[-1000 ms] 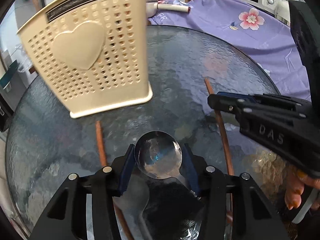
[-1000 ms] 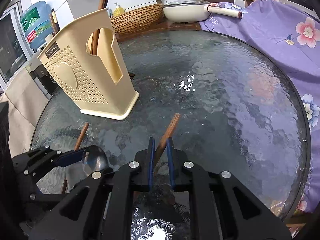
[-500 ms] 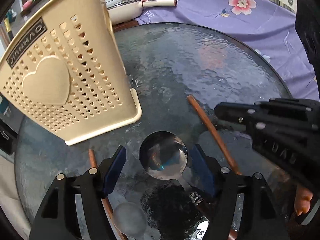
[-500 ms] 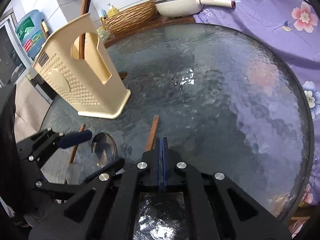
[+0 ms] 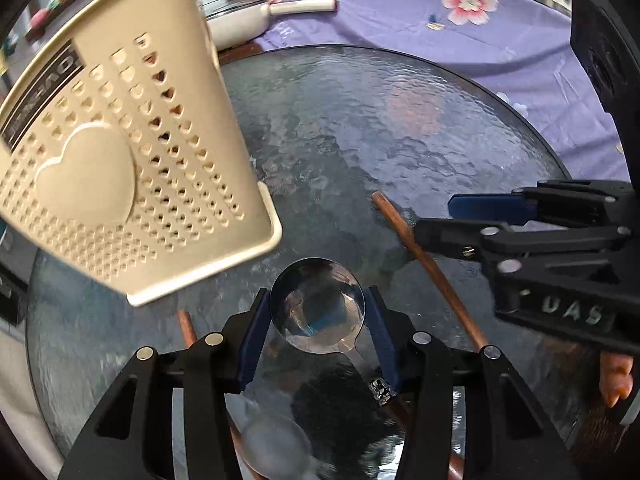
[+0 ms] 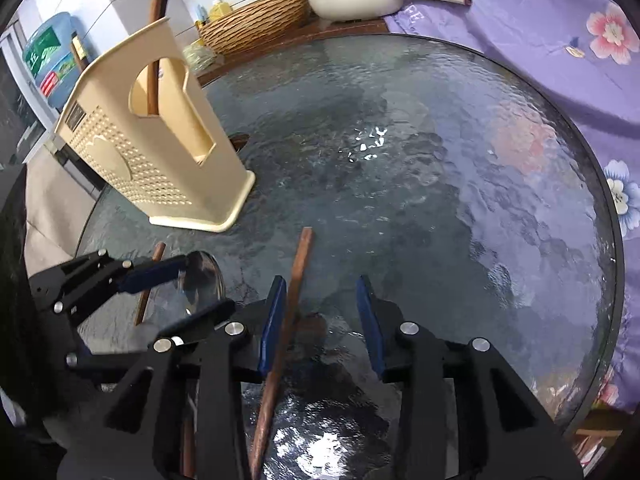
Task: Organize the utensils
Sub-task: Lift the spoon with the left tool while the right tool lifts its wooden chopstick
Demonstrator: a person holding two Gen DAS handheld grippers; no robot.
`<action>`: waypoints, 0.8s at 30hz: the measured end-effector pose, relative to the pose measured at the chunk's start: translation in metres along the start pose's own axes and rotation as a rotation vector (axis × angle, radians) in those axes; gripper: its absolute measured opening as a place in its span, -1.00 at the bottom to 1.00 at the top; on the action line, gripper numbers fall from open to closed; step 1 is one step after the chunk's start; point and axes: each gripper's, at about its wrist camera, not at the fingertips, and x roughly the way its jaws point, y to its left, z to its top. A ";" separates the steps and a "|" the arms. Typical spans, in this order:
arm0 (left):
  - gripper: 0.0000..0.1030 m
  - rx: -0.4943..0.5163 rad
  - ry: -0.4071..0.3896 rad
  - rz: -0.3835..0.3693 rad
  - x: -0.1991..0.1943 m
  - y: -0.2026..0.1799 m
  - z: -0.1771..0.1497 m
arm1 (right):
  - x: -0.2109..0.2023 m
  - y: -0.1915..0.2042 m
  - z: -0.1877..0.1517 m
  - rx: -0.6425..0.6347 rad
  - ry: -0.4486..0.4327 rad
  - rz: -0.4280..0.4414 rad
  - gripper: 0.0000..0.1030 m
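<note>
Worryingly, my left gripper was closing on the shiny round metal spoon's slippery bowl, while my right gripper, opening, let the brown wooden chopstick roll free.

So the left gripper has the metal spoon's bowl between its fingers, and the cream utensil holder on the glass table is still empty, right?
Not quite. The cream utensil holder already has a brown chopstick standing in it, as the right wrist view shows through its side cutout. The rest holds: the left gripper has the metal spoon's bowl between its fingers.

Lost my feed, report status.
Left tongs closing on spoon. Right tongs opening, chopstick loose between them. Way to holder open.
</note>
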 end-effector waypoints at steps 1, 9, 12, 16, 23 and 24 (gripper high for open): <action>-0.09 0.002 0.005 -0.001 0.001 0.002 0.001 | -0.001 -0.001 0.000 0.003 -0.001 0.003 -0.28; 0.10 -0.031 0.029 0.055 0.004 0.001 0.008 | -0.007 -0.002 0.002 -0.016 -0.006 -0.012 -0.28; -0.09 -0.053 0.025 0.060 0.005 -0.001 0.010 | -0.006 -0.003 0.002 -0.019 -0.003 -0.023 -0.28; -0.10 -0.057 0.012 0.068 0.005 -0.007 0.012 | -0.006 -0.002 -0.001 -0.031 0.004 -0.023 -0.28; -0.10 -0.097 -0.030 0.013 -0.011 0.005 0.000 | -0.007 0.006 -0.003 -0.072 0.024 -0.022 -0.28; -0.10 -0.110 -0.042 0.006 -0.016 0.008 -0.002 | -0.005 0.008 -0.003 -0.079 0.028 -0.023 -0.28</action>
